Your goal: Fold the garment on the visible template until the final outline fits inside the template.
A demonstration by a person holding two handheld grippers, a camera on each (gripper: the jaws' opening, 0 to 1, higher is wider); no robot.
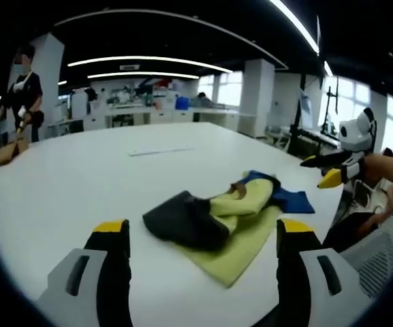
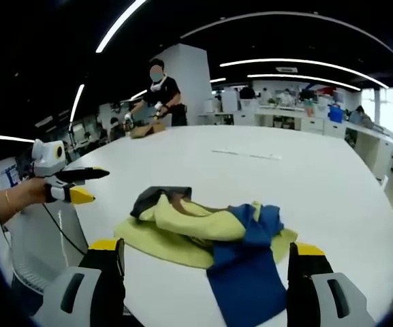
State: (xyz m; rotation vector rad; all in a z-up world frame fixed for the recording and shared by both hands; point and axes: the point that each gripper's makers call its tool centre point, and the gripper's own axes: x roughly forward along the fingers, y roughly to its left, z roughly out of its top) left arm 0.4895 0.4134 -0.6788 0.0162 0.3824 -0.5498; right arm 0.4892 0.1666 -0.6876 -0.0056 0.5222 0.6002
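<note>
Behind the work surface we see an open office with rows of desks, white columns and long ceiling light strips. One white table (image 1: 80, 184) spreads across both views, and on it lies one garment (image 1: 227, 221), a crumpled heap in three colours: yellow-green, dark grey and blue. In the left gripper view it sits at centre, slightly right and low in the frame, near the table's right edge; in the right gripper view the garment (image 2: 213, 235) sits low at centre with its blue part hanging toward the bottom of the frame. We count one pale strip (image 1: 161, 150) lying on the table far beyond the heap.

We see two grippers. The left gripper (image 1: 203, 235) has its jaws spread wide with nothing between them, framing the heap from the bottom of its own view; it also appears at the left edge of the right gripper view, held in a hand. The right gripper (image 2: 206, 255) likewise stands released, jaws wide apart above the garment, and appears at the right edge of the left gripper view.

One other person (image 2: 159, 92) stands at the table's far end.
</note>
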